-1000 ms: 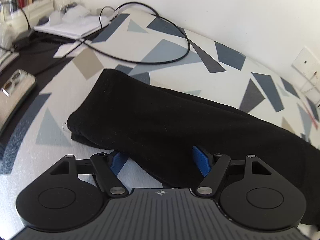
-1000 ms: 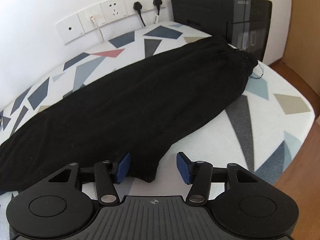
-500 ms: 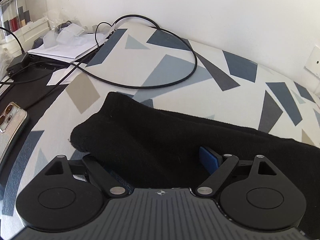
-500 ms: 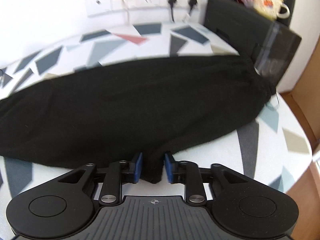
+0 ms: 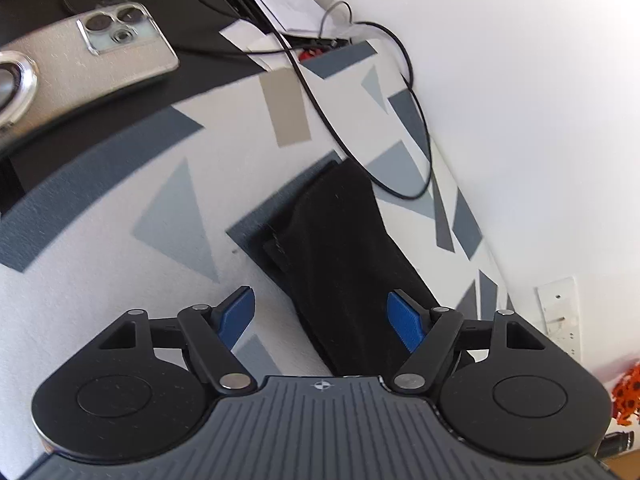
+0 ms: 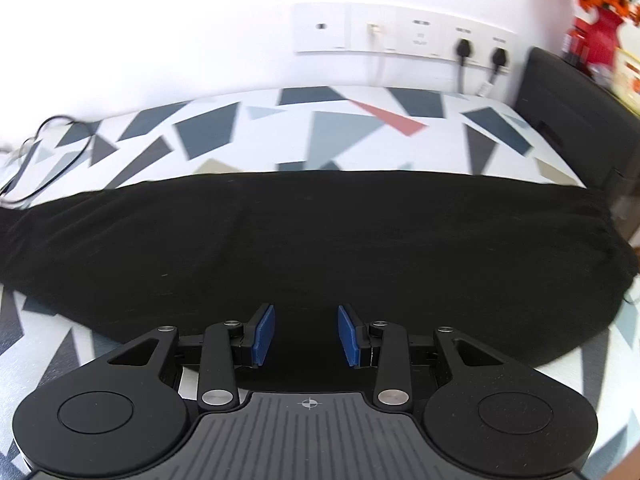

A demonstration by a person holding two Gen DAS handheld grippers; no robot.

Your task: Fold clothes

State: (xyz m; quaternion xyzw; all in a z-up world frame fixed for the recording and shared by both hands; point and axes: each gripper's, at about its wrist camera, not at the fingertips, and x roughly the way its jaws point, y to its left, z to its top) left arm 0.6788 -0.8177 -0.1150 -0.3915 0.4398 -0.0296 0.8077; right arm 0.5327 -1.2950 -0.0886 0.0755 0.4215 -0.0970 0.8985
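Left gripper (image 5: 322, 314) released, right gripper (image 6: 306, 334) released — both over the long black knit garment (image 6: 320, 240), grasping nothing.

Your work surface is a table under a white cloth (image 6: 256, 144) printed with grey and blue triangles; on it lie the long black garment (image 6: 320, 240), a looping black cable (image 5: 416, 128), and a phone (image 5: 92, 56).

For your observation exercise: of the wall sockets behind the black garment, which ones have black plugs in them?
The two rightmost sockets, beside the black box; sockets further left lack black plugs.
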